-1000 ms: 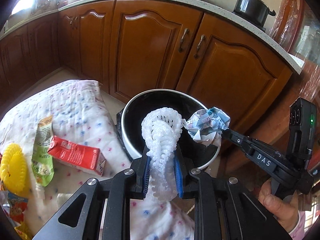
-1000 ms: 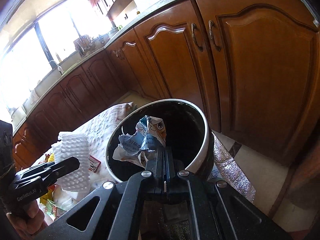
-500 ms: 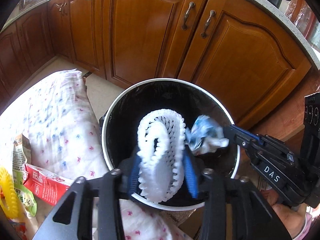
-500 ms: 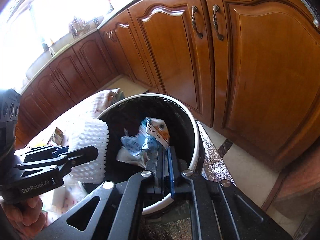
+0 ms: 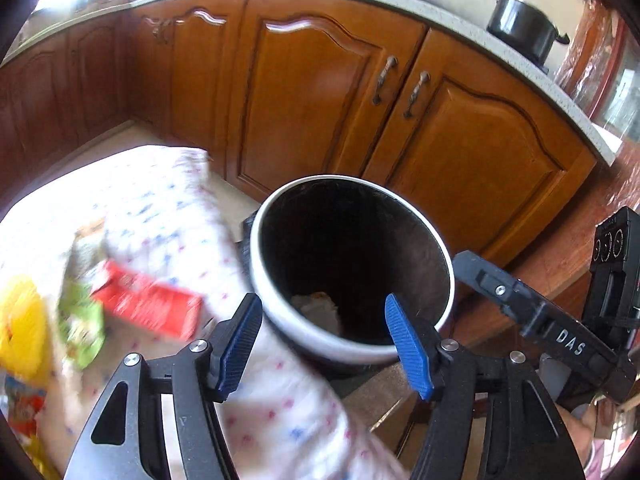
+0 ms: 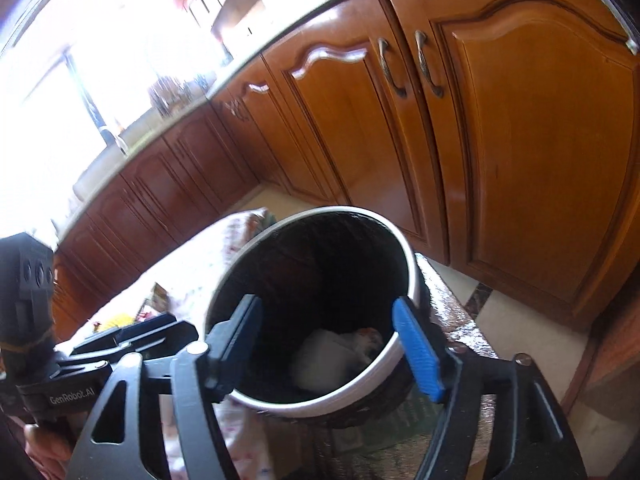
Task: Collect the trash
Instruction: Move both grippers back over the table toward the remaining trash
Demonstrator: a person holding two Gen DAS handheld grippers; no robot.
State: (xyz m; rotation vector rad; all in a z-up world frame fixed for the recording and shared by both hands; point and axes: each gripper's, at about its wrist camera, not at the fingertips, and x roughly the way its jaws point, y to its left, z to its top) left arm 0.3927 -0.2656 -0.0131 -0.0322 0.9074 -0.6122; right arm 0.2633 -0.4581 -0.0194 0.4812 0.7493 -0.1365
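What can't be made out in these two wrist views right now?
- Trash inside the bin: right wrist view shows pale lumps in shadow; which piece is which is unclear.
- Items on the floral cloth: left wrist view, motion blur; the red carton print is unreadable.
- Window side: right wrist view, washed out by glare.
- Left tongs, right tongs: opening, nothing between them.

A round white-rimmed black waste bin (image 5: 352,264) stands before brown wooden cabinet doors (image 5: 320,92); crumpled pale trash (image 6: 332,354) lies inside; a spotted white cloth (image 5: 168,208) lies left.
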